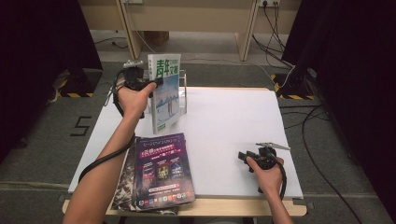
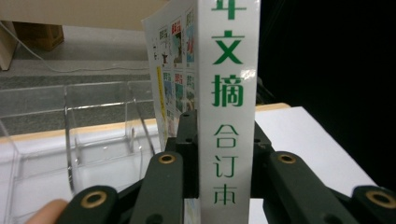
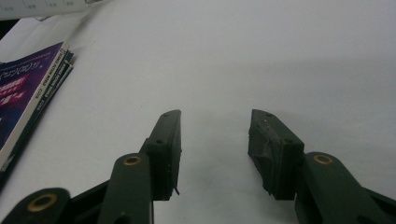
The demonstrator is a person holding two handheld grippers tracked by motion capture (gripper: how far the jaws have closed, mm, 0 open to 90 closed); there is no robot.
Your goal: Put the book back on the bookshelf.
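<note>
Your left tool (image 2: pixel 227 154) is clamping the white book (image 1: pixel 164 93) by its spine, upright near the bench's far left corner, just beside the clear rack (image 2: pixel 84 135). Be keeping it vertical while you are guiding it into a slot; your right tool (image 3: pixel 215 140) is resting with jaws apart near the right edge.

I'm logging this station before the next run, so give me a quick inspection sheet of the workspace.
Surface: white table, mostly bare.
Job's things: green-and-white book held upright beside the clear acrylic rack.
Clutter: stack of magazines at the near left edge.
Grippers: left gripper shut on the book's spine; right gripper open, low over the table.
Cables: one trails from each gripper; more lie on the floor.
Surroundings: black curtains at both sides, wooden furniture behind.
</note>
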